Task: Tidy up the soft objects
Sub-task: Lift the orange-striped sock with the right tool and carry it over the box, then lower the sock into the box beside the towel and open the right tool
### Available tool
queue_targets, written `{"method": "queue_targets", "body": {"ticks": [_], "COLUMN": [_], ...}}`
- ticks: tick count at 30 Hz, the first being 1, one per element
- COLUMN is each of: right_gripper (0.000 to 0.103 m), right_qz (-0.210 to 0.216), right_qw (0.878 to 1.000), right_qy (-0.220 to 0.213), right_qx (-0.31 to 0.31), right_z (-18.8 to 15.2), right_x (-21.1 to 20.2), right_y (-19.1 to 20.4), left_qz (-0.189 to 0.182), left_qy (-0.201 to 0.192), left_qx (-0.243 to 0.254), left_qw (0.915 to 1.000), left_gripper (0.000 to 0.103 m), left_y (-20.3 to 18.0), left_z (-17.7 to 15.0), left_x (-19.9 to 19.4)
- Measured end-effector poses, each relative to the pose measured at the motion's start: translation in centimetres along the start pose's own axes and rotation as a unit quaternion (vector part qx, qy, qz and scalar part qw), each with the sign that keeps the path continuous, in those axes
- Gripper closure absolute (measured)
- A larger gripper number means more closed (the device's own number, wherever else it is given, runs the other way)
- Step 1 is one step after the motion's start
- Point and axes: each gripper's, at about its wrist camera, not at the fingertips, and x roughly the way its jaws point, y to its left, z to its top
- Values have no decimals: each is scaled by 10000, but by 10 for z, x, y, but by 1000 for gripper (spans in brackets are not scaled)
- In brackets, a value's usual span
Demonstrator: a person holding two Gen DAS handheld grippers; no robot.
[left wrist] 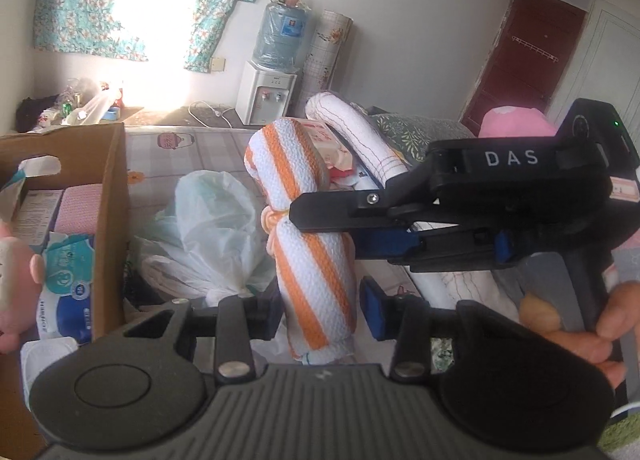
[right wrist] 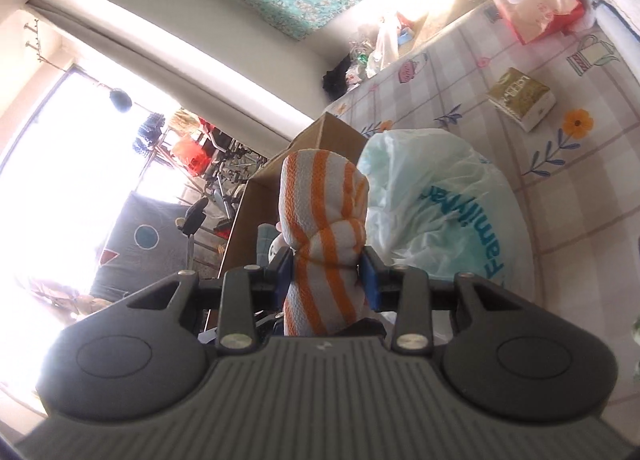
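Observation:
A rolled orange-and-white striped towel [left wrist: 308,227], tied at its middle with a rubber band, is held above the bed. My right gripper [right wrist: 326,276] is shut on it at the tied waist; in the left wrist view it [left wrist: 332,225] reaches in from the right. My left gripper [left wrist: 320,310] has its blue pads on either side of the roll's lower end, with a gap on the right side. The towel also shows in the right wrist view [right wrist: 324,227]. A cardboard box [left wrist: 112,195] with tissue packs and a pink plush toy [left wrist: 16,284] stands at the left.
A white plastic bag [left wrist: 208,227] lies on the bed sheet [left wrist: 160,167] beside the box. A white rolled towel [left wrist: 356,135], a red tissue pack [right wrist: 532,7], a small green tissue box [right wrist: 520,97] and a pink plush [left wrist: 516,119] lie farther off. A water dispenser [left wrist: 268,95] stands by the wall.

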Motion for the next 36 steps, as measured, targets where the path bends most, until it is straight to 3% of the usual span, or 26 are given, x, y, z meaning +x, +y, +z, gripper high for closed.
{"method": "queue_targets", "body": {"ticks": [4,8,10,14,21,25,28,36], "right_gripper": [68,68,68,68,67,64,61,59], "right_qz": [288,485,575,569,343,106,17,264], "right_qw": [9985,9939,9905,9838,9724,9656,9617,9654], "right_qy": [382,883,1144,1625,2281,2588,2742,2590], "right_qx": [-259,-444,-492,-494,-336,-224,-49,122], "right_z": [-2,-11,-17,-35,-73,-93,-100,-92], "right_x": [54,120,156,222,307,338,346,312], "right_y": [43,84,102,132,158,161,155,149], "left_qz": [471,964,1258,1843,2569,2704,2645,2434], "left_qy": [-284,-305,-307,-415,-529,-365,-306,-359], "left_qx": [-405,-791,-962,-1277,-1593,-1663,-1675,-1502], "left_qw": [9977,9917,9869,9737,9517,9476,9492,9576], "left_gripper": [61,61,61,49,46,46,46,45], "left_y": [53,109,136,179,227,240,242,221], "left_z": [1,-6,-10,-18,-29,-32,-36,-33], "left_x": [-36,-65,-81,-111,-153,-155,-150,-144]}}
